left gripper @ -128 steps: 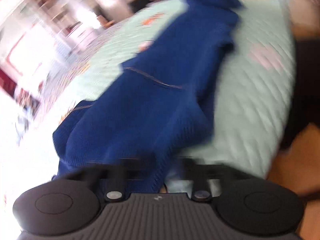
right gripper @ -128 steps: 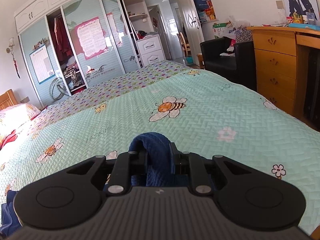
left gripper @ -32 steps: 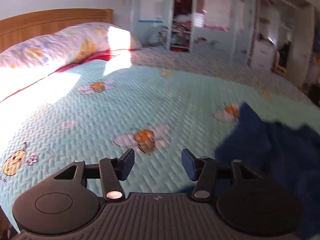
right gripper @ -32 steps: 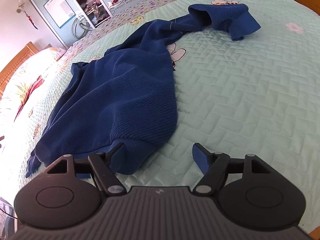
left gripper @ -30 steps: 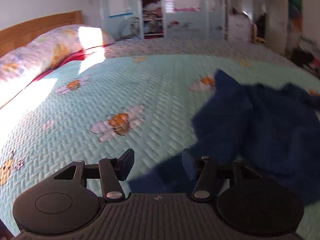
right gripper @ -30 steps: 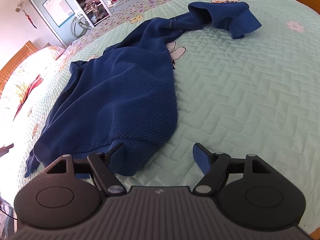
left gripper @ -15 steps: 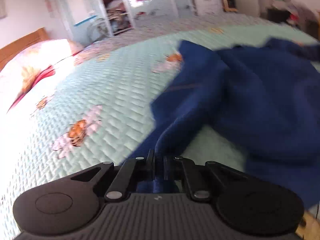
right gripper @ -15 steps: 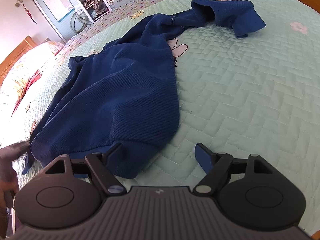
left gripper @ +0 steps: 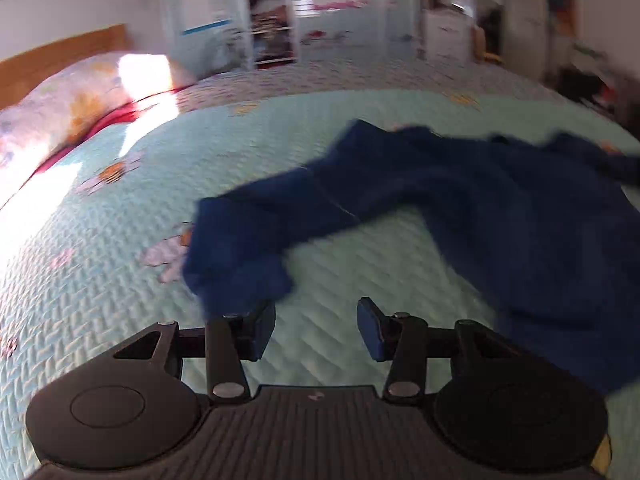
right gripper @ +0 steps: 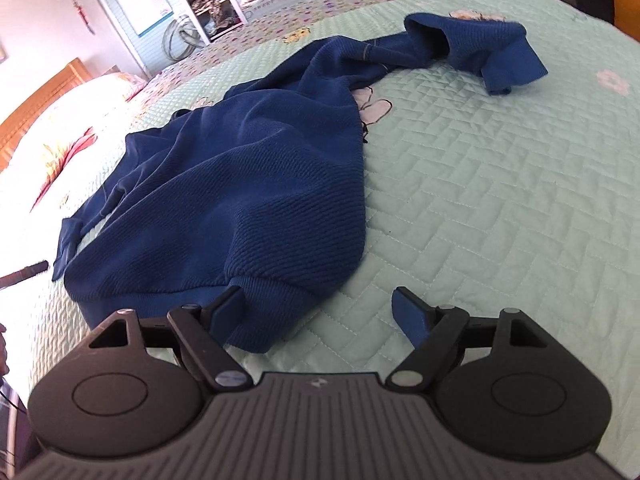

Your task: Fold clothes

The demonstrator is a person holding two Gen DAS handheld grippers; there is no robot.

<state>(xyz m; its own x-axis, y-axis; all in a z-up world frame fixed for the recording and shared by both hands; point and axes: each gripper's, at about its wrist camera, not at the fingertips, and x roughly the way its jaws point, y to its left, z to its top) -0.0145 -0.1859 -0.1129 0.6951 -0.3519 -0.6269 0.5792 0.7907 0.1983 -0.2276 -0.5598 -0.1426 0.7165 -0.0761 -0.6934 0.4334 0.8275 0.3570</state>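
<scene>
The left gripper (left gripper: 316,330) has just let go. Half a second back its jaws were pinched shut on a fold of the blue sweater (right gripper: 248,184); now they stand well apart with nothing between them, only the green quilted bedspread (left gripper: 120,312) showing through the gap. The sleeve (left gripper: 256,236) it was dragging now lies stretched out just ahead of the tool, its bunched cuff (left gripper: 240,276) just beyond the left finger, while the body of the garment spreads ahead and to the right (that view is smeared with motion, so I would not swear to the finer creases).

The right gripper (right gripper: 320,312) has hardly budged over the last second. Its jaws are spread wide and hold nothing; the left fingertip (right gripper: 226,308) sits against the ribbed hem (right gripper: 260,312) nearest it, the right one over bare bedspread. From there the sweater runs away forward and to the left, with the other sleeve (right gripper: 472,46) trailing far ahead and to the right, curled over on itself.

My reading is that the left sleeve has been pulled out straight and dropped, a laying-out step, not a fold. The sweater is still rumpled and skewed, so the folding itself looks barely begun; the far sleeve and the hem probably want straightening next.
</scene>
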